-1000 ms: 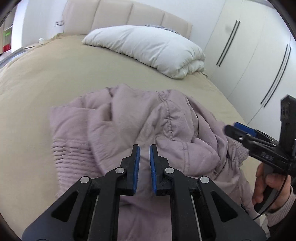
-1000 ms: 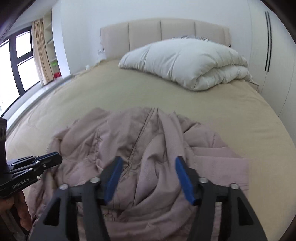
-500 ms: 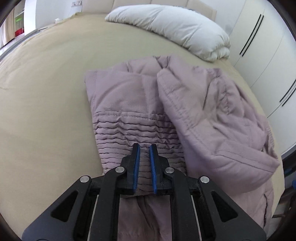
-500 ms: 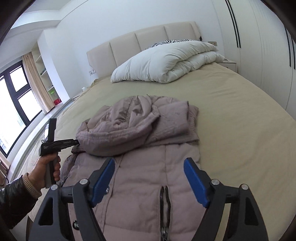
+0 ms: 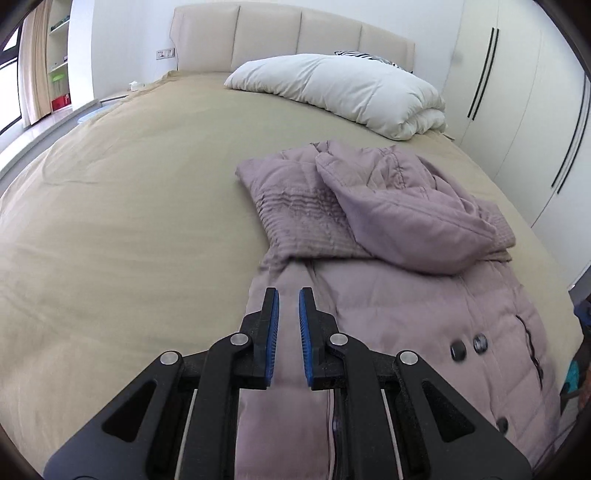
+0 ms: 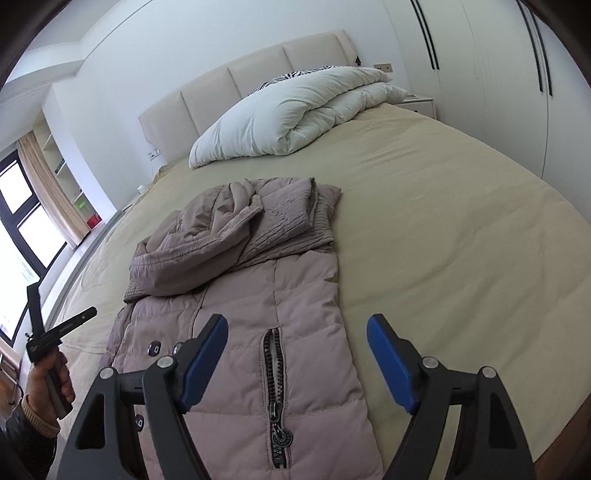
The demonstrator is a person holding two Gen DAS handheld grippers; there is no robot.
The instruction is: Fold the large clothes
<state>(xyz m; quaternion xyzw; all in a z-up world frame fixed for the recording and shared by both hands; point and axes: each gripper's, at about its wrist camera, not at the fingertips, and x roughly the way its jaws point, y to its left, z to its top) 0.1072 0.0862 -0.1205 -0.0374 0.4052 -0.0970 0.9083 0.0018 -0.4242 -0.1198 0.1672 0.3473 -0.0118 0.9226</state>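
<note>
Having been bunched in a heap a second ago, now lying stretched lengthwise on the tan bed [image 5: 110, 229]: a mauve padded coat [image 6: 236, 332], upper part folded down over the body, zipper [image 6: 275, 373] and dark buttons [image 5: 458, 349] facing up. Hovering over the coat's near left edge, left claw [image 5: 287, 325] with blue pads almost together, gripping nothing. Hanging above the zipper, right claw [image 6: 295, 354] with pads wide apart and nothing between them; folded white duvet [image 5: 343, 88] resting by the headboard [image 5: 295, 33].
</note>
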